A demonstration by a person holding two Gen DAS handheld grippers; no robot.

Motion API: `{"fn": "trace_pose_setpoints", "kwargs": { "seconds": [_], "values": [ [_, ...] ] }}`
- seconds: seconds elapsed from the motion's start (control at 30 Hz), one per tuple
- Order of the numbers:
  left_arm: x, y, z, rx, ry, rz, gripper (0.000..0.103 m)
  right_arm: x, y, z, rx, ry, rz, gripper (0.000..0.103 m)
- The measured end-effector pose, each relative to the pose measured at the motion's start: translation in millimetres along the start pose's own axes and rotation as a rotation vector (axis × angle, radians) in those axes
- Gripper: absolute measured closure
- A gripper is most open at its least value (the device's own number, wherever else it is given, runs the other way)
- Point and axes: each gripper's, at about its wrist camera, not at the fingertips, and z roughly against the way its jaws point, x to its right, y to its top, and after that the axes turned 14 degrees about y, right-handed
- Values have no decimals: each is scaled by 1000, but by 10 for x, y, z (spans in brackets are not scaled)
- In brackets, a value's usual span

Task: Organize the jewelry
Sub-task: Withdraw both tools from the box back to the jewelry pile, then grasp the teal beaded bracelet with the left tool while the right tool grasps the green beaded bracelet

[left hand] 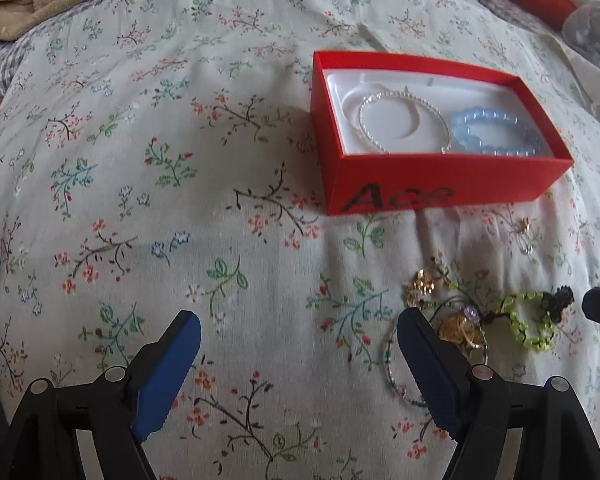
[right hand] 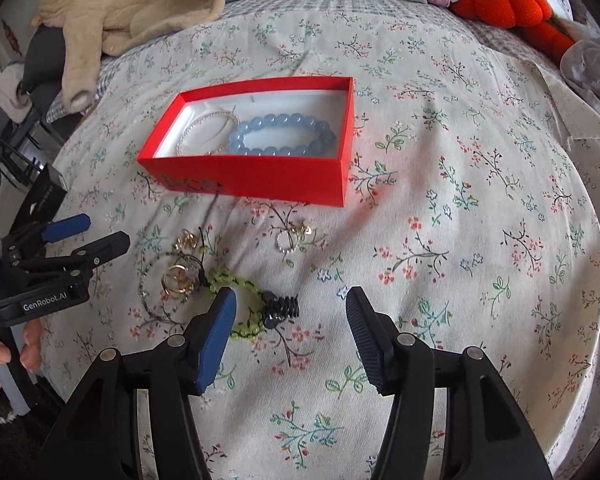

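While the red box (right hand: 260, 178) already holds 2 bracelets, the loose pile (right hand: 180, 276) lies just in front of it — next pick pending (my judgement). Left gripper (left hand: 300, 360) and right gripper (right hand: 290, 320) both spread, empty; green beaded bracelet (right hand: 240, 304) nearest — needs a centred pinch.

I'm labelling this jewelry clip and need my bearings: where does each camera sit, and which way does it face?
Left wrist: on the left hand-held gripper, looking down its open fingers at the floral bedspread, red box to the upper right; only its own fingers show.
Right wrist: on the right hand-held gripper, angled down at the same bed; the left gripper and a hand show at left.
Shared: the box, blue bead bracelet, green beaded bracelet.
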Motion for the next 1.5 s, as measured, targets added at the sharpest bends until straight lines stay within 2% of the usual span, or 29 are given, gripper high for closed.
{"fn": "trace_pose_setpoints", "kwargs": {
  "seconds": [0.17, 0.4, 0.47, 0.7, 0.8, 0.87, 1.0, 1.17, 1.5],
  "values": [
    [-10, -190, -11, -34, -27, -20, 19, 74, -179, 31, -2, 28, -23, 43],
    [47, -339, -58, -85, -102, -55, 19, 140, -301, 35, -24, 5, -5, 43],
    [69, -335, -46, -84, -111, -69, 19, 152, -312, 31, -33, 8, -2, 43],
    [139, -233, -18, -79, -214, -65, 23, 168, -261, 19, -32, -11, 8, 42],
    [225, -197, -63, -87, -230, -93, 37, 150, -226, -43, -42, -10, 11, 41],
    [277, -178, -91, -96, -222, -111, 52, 126, -202, -94, -55, -8, 22, 41],
    [313, -158, -103, -86, -228, -129, 69, 71, -169, -184, -74, -6, 41, 41],
    [364, -135, -147, -75, -200, -154, 95, 39, -123, -220, -69, -12, 49, 41],
    [353, -101, -124, -56, -189, -138, 103, -218, -77, -99, -24, 96, 104, 42]
  ]
}}
